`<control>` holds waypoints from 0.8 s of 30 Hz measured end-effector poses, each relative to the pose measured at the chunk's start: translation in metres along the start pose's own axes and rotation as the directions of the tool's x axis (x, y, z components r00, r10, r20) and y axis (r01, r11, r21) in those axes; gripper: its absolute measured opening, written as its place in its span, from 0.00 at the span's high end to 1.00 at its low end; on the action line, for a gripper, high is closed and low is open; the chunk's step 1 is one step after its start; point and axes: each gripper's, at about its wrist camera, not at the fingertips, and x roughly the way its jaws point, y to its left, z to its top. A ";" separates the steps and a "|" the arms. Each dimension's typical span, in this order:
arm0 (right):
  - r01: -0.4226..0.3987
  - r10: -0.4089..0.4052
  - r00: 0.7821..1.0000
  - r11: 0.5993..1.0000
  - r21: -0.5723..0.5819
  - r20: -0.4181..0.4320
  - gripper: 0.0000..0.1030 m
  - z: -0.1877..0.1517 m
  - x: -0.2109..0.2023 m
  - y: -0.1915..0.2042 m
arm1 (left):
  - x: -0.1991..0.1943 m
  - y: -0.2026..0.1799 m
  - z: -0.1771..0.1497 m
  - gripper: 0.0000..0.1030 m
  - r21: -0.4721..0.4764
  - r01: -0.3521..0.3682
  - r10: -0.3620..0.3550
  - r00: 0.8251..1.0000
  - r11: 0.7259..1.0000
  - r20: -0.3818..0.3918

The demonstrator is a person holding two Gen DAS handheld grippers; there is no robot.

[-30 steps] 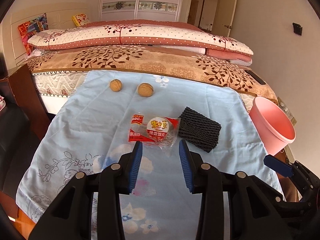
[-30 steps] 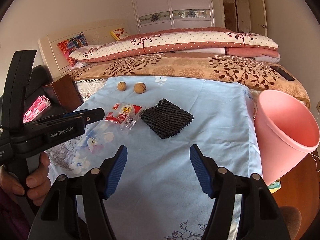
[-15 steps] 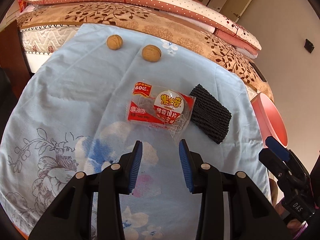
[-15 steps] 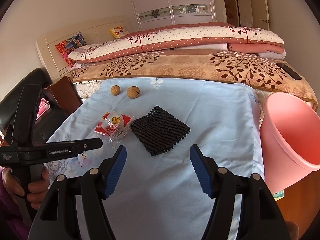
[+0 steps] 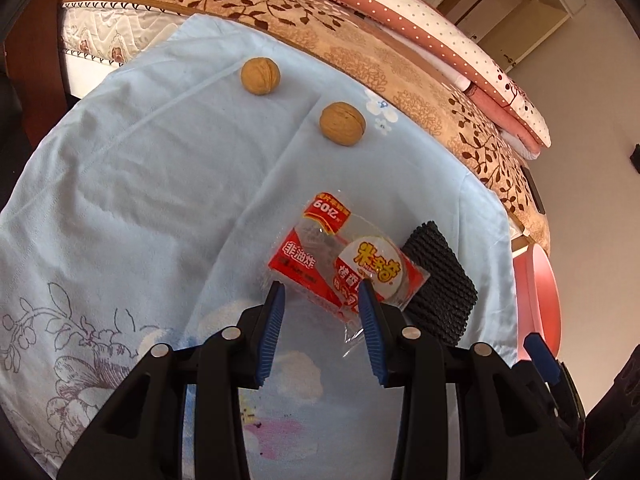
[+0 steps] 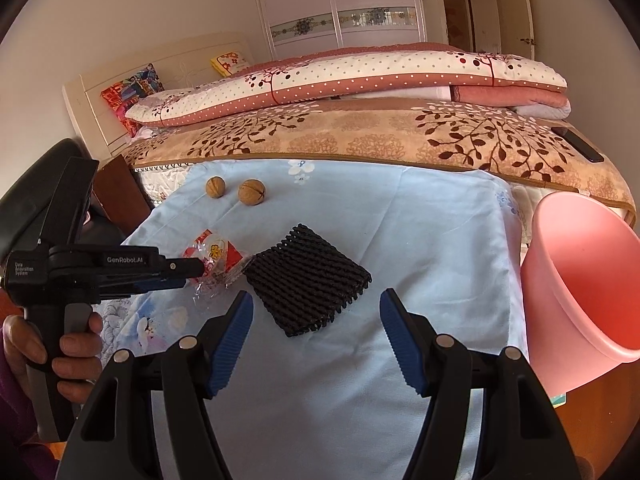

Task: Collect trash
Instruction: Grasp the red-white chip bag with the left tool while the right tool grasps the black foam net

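Note:
A red and clear snack wrapper [image 5: 340, 264] lies on the light blue cloth [image 5: 140, 180]. My left gripper [image 5: 320, 292] is open and tilted down, with the wrapper's near edge between its blue fingertips. The pads are not pressing on it. From the right wrist view, the left gripper [image 6: 192, 270] reaches the wrapper [image 6: 216, 254] from the left. A black foam net [image 6: 308, 284] lies to the right of the wrapper. My right gripper [image 6: 316, 304] is open wide just in front of the net, with nothing in it. A pink bin [image 6: 592, 280] stands at the right.
Two walnuts [image 5: 260, 76] [image 5: 343, 124] sit at the far end of the cloth. Behind them is a bed [image 6: 360, 140] with folded quilts and a dark phone [image 6: 576, 144]. A person's hand [image 6: 72, 344] holds the left gripper's handle. A dark wooden piece [image 6: 120, 188] stands at the left.
My left gripper has moved forward and down and rolled, and the wrapper now sits between its tips. My right gripper has come closer to the black net.

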 end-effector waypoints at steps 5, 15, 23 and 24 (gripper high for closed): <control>0.002 -0.002 1.000 1.000 0.006 -0.003 0.37 0.001 0.004 -0.002 | 0.007 -0.007 0.024 0.63 0.020 -0.024 0.023 0.999 1.000 0.037; 0.019 -0.019 1.000 1.000 0.004 -0.002 0.37 0.009 0.012 -0.012 | 0.028 -0.018 0.029 0.63 0.098 -0.083 0.080 0.996 0.992 0.029; -0.017 0.019 0.998 0.999 0.032 -0.067 0.37 0.025 0.051 -0.029 | 0.028 -0.034 0.025 0.80 0.197 -0.095 0.083 0.994 0.976 0.070; -0.018 0.021 0.997 0.999 0.029 -0.074 0.37 0.027 0.055 -0.030 | 0.027 -0.034 0.025 0.82 0.197 -0.092 0.079 0.994 0.976 0.074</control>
